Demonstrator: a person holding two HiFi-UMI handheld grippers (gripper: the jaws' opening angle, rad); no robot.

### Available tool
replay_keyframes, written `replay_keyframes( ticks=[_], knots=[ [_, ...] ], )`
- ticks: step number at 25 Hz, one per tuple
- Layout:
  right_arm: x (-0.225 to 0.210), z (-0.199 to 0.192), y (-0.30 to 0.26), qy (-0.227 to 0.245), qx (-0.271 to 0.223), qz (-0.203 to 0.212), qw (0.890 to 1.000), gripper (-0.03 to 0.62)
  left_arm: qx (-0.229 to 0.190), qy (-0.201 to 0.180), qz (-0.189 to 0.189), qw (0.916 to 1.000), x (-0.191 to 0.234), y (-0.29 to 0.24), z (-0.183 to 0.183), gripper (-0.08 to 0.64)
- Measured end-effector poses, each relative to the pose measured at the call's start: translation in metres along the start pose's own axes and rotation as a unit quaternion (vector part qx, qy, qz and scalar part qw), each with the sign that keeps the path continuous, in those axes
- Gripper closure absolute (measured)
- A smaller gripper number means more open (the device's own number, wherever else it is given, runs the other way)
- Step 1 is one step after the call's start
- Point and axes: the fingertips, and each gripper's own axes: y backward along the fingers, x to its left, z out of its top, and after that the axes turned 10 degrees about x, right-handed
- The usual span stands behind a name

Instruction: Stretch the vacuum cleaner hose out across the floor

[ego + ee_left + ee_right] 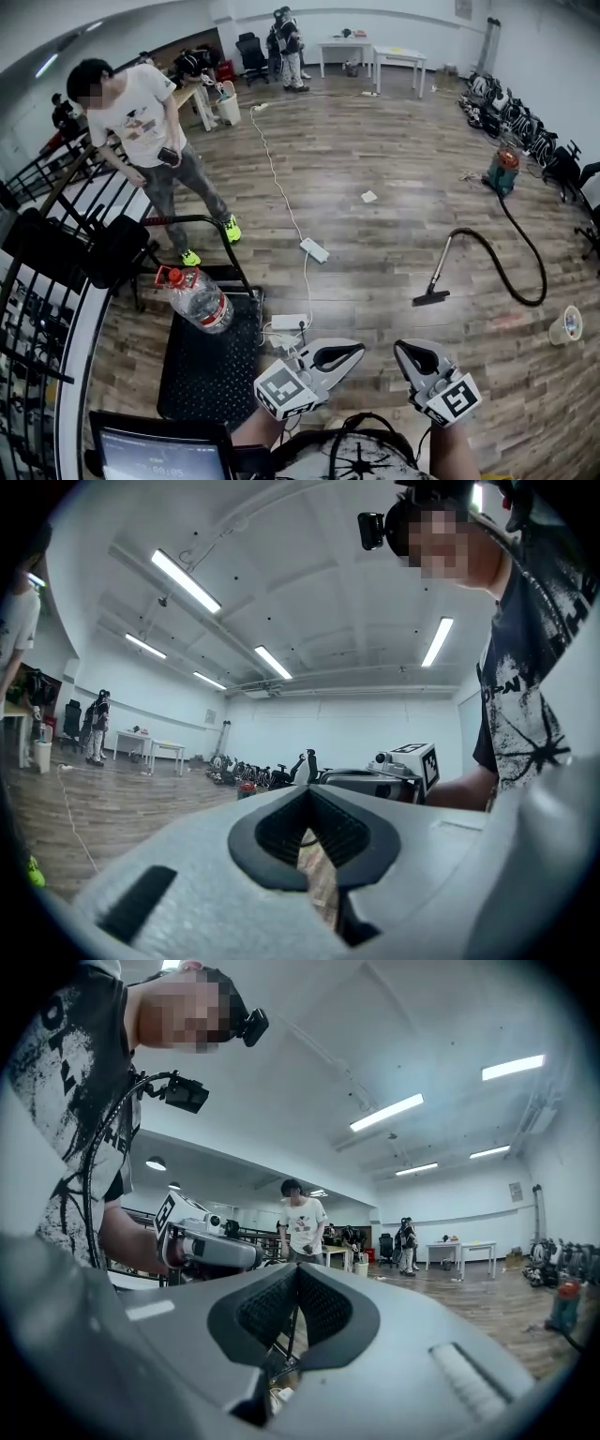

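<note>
Far across the floor (394,187) from the left gripper (349,353) and right gripper (412,354), fingers clenched empty, the vacuum cleaner hose (528,246) lies looped, probably light and floppy, best seized near its stiff wand (439,272).

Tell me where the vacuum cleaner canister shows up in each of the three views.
Head view: the vacuum cleaner canister stands on the floor at the right, above mid-height.
Left gripper view: the canister is small and far off, just left of centre.
Right gripper view: the canister is at the far right edge, on the floor.
Shared landmark: the white tables by the far wall.
</note>
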Motion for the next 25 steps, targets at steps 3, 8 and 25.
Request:
replay_keyframes(
  ticks=[3,8,25],
  knots=[
    [-0.005,-0.001,-0.01,0.004,0.005,-0.003,1.0,0.584,-0.004,0.001,0.001,1.0,0.012,0.002,-0.002,0.56],
    [-0.011,-0.002,-0.022,0.003,0.018,0.001,1.0,0.584,-0.01,0.009,-0.001,0.9999,0.026,0.0,-0.002,0.56],
    [-0.138,0.01,-0.063,0.008,-0.005,0.063,0.998,0.584,-0.002,0.03,0.062,0.9976,0.114,-0.09,0.024,0.56]
  ],
)
